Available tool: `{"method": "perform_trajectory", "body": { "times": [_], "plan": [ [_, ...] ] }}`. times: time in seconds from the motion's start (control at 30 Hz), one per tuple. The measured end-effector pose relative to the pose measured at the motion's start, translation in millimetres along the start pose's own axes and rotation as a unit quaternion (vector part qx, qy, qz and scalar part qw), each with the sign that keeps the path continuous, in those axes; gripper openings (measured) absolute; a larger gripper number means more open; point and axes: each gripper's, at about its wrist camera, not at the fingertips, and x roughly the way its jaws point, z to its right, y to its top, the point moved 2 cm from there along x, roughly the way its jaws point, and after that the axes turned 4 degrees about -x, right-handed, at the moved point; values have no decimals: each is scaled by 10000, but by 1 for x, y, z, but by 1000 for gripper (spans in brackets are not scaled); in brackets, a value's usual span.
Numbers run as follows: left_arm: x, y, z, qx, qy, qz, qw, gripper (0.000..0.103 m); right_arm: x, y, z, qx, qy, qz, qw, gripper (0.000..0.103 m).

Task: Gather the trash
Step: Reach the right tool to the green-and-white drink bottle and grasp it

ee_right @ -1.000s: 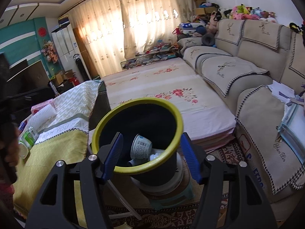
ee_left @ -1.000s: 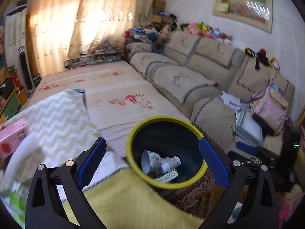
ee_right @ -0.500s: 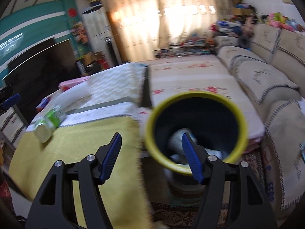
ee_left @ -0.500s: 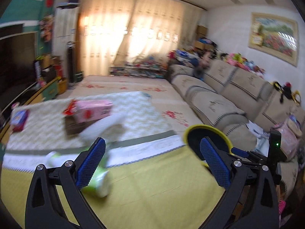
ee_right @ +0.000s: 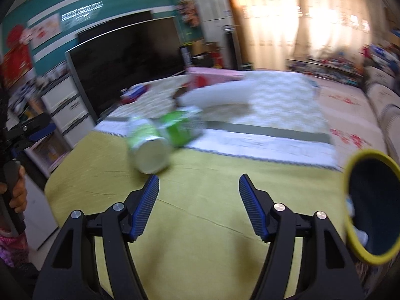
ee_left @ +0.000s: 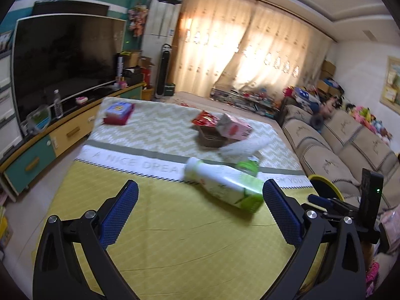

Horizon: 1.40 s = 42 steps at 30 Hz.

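Note:
A white and green plastic bottle (ee_left: 225,187) lies on its side on the yellow tablecloth (ee_left: 175,237). My left gripper (ee_left: 200,187) is open just short of it, with nothing between the fingers. In the right wrist view the bottle (ee_right: 150,147) points its base at me, ahead and left of my open, empty right gripper (ee_right: 199,178). A smaller green item (ee_right: 180,127) lies right behind the bottle. The dark trash bin with a yellow rim (ee_right: 350,175) stands off the table's right edge, and only a sliver of the bin's rim (ee_left: 322,178) shows in the left wrist view.
Farther back on the table are a pink box (ee_left: 235,128), a red snack packet (ee_left: 206,120), a brown tray (ee_left: 210,137), a white roll (ee_left: 242,147) and a blue box (ee_left: 118,112). A TV cabinet (ee_left: 62,135) runs along the left, a sofa (ee_left: 350,150) along the right.
Both views have swung left, away from the bin and onto the table. The bin has slid to the right edge and the bottle now lies ahead of both grippers.

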Motion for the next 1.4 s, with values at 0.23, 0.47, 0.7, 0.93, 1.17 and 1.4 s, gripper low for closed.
{"method": "perform_trajectory", "body": {
  "times": [0.23,0.47,0.7,0.93,1.17,1.4],
  "plan": [
    [1,-2,0,-50,8,47,10000,98,41,26,-42,-582,474,-174,9970,65],
    [5,-7,5,-91,-6,-7,10000,98,69,36,-48,-722,591,-468,9945,65],
    [11,-9,2,-182,-20,-49,9998,98,71,37,-58,-752,817,-461,9927,66],
    [15,-12,0,-215,-19,-64,9997,98,81,31,-84,-948,902,-642,9893,66],
    [16,-12,-3,-261,-21,-37,9997,98,88,24,-90,-940,704,-840,9895,60],
    [17,-15,-7,-279,-9,-50,9996,98,72,32,-85,-891,475,-444,9939,52]
  ]
}}
